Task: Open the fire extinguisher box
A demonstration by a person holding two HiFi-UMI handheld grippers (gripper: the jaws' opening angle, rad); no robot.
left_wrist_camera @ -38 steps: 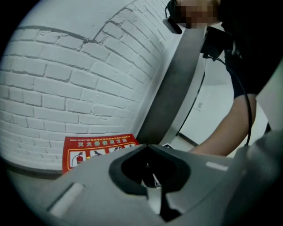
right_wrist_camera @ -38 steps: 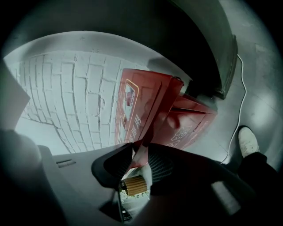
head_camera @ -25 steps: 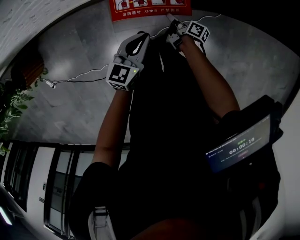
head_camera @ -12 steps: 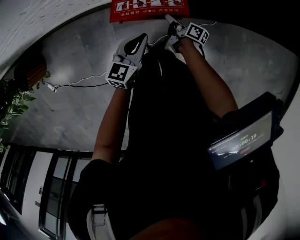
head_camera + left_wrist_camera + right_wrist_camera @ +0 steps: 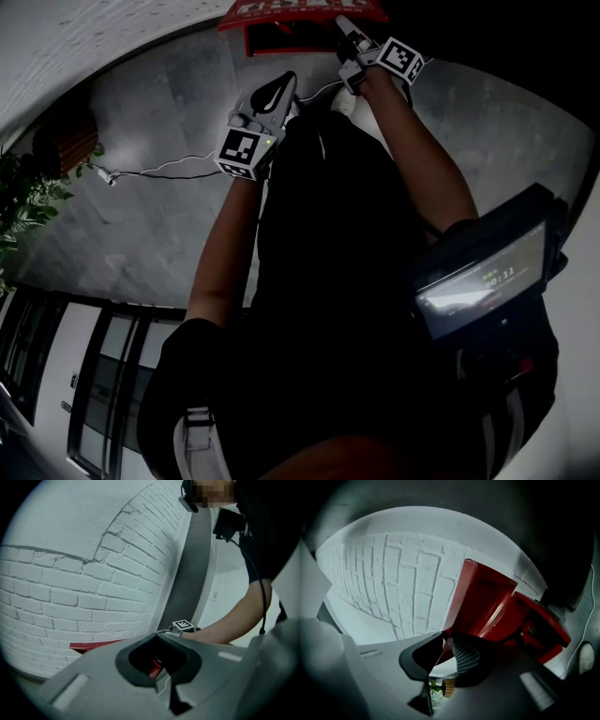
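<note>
Fire extinguisher box (image 5: 281,39): red, far in front of the person, at the foot of the white brick wall (image 5: 393,573).
Lid (image 5: 483,602): red, lifted and tilted up from the box, so the red inside was visible.
Right tongs (image 5: 349,33): reached out to the near edge of the lid. The jaws were closing with the thin lid edge between them. A gap was visible beside the textured pad (image 5: 465,656), and I could not see both pads pressing on the edge.
Left tongs (image 5: 272,94): held near the person, to the left of the right tongs and apart from the box. The jaws were together with only a thin slit, and nothing was between them.
Floor (image 5: 141,216): grey stone, under both arms.
Cable (image 5: 159,167): thin and white, lying on the floor at the left of the left tongs.
Plant (image 5: 28,197): green leaves at the far left.
Screen (image 5: 478,281): a lit device on the person's body, at the right.
</note>
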